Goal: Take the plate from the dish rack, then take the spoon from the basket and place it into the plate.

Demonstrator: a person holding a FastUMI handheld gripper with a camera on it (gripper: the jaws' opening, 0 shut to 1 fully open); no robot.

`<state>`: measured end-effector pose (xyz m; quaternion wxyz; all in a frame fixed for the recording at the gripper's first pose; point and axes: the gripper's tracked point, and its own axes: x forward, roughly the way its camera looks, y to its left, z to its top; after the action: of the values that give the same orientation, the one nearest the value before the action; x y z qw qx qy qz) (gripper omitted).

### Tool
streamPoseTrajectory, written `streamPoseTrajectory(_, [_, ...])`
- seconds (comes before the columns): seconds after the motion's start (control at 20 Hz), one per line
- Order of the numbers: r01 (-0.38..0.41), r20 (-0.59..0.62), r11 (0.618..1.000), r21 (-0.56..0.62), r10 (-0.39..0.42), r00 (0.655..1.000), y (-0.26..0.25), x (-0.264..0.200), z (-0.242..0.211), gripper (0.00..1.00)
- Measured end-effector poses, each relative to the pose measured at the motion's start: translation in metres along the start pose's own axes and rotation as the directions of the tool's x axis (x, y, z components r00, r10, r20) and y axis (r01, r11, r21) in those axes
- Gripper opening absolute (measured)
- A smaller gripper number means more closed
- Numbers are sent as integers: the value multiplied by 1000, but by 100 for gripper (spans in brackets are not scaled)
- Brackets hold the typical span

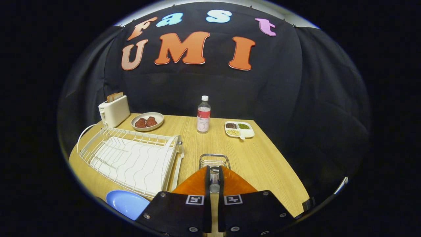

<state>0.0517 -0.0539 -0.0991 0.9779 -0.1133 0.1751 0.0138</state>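
Gripper [214, 179]: the two fingers are pressed close on the spoon [214, 184], which is held between them by its handle.
Spoon: it is lifted just near of the basket [214, 160], so it looks taken out already.
Plate [126, 203]: the blue plate is laid on the table [263, 158], near and left of the fingers, just near of the dish rack [131, 158].
Dish rack: nothing is seen standing in it.
Step now: the spoon is to be carried left and near, to the plate.
How to do it well: the spoon should be kept tight, moved slowly over the rack's corner, lowered onto the plate's middle, and only then let go.
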Motion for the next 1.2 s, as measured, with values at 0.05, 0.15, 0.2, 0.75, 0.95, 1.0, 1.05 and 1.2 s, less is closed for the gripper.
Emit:
streamPoseTrajectory(0.05, [7,10,1000,5,-7,1000,0,-6,4,8])
streamPoseTrajectory(0.15, [24,27,1000,16,-24,999,3,-19,11,8])
streamPoseTrajectory(0.2, [31,29,999,19,-32,999,6,-25,14,8])
streamPoseTrajectory(0.75, [51,38,996,73,-54,998,57,-102,8,7])
streamPoseTrajectory(0.95, [27,14,997,67,-28,1000,82,-127,-12,8])
streamPoseTrajectory(1.0, [24,4,997,67,-24,1000,86,-133,-17,8])
streamPoseTrajectory(1.05, [27,6,998,64,-27,1000,89,-138,-19,8])
streamPoseTrajectory(1.2, [8,2,997,78,-8,1000,101,-152,-27,8])
